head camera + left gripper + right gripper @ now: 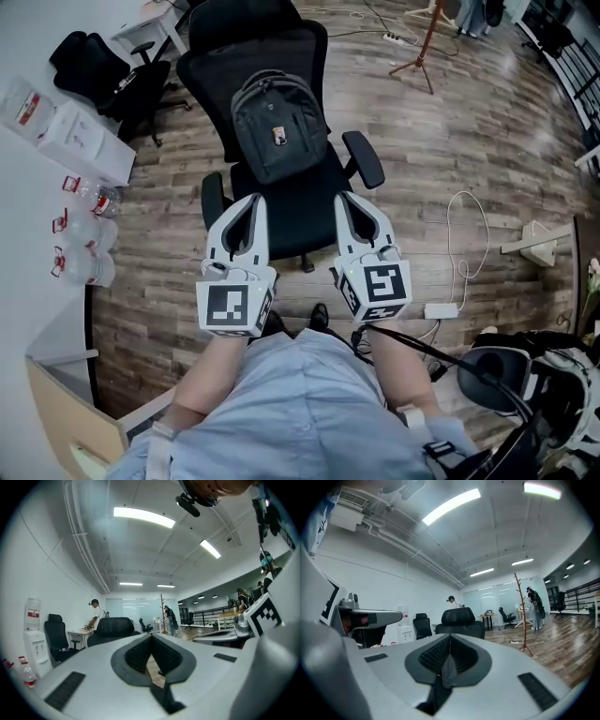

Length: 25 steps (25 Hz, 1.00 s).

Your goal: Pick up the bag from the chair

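Observation:
A dark grey backpack stands upright on the black office chair, leaning against its backrest. Both grippers hover side by side over the seat's front edge, short of the bag. My left gripper points at the seat left of the bag, and my right gripper points to its right. Both are shut with nothing between the jaws. The left gripper view shows my left gripper with pads meeting at the tip and the chair's headrest beyond. In the right gripper view my right gripper looks the same.
A white table on the left carries water bottles and boxes. Another black chair stands at the far left. A tripod stand and a white cable are on the wood floor to the right.

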### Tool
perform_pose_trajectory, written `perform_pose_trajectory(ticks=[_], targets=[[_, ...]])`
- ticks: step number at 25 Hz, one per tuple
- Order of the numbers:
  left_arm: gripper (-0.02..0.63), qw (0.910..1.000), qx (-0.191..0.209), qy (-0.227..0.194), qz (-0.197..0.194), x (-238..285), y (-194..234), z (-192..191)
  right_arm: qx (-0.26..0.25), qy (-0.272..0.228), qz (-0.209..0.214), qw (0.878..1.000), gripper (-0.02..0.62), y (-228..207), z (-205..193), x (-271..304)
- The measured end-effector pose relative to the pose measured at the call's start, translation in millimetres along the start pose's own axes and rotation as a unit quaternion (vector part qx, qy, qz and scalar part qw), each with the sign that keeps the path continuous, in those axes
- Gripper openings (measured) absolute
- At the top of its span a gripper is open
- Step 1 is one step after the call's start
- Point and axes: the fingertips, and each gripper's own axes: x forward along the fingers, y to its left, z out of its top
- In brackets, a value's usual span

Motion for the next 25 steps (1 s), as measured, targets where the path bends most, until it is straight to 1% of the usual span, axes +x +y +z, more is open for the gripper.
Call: perform_pose_trajectory(ticks=[4, 8, 13, 16, 20, 25], targets=[[0.002, 0.9998, 0.005, 0.0, 0.02, 10.9, 14.3, -0.8, 0.0, -0.002, 0.009, 1.0, 0.003, -9.3, 3.1, 21.7], [0.002, 0.9994, -0.003, 0.007, 0.034, 20.6, 29.4, -12.1, -0.002, 0.001, 0.013, 1.0, 0.003, -12.8, -1.8, 39.6], [0.003, 0.9991, -0.016, -0.002, 0.04, 48.2, 55.7, -21.2, -0.008, 0.012, 0.016, 1.0, 0.003, -15.7, -7.6, 73.2], [0.002, 0.9988, -0.025, -0.002, 0.042, 70.2, 76.0, -28.1, -0.015, 0.015, 0.014, 1.0, 0.003, -20.4, -7.0, 103.8], [0.002, 0.9979, -0.038, -0.01, 0.051, 103.2, 113.5, -29.8, -0.03, 0.017, 0.017, 0.999, 0.003, -23.8, 2.0, 154.3], [0.002, 0.997, -0.046, -0.026, 0.057, 140.8, 154.8, -20.4, -0.046, 0.014, 0.017, 0.999, 0.003, -27.1, 21.8, 208.1]])
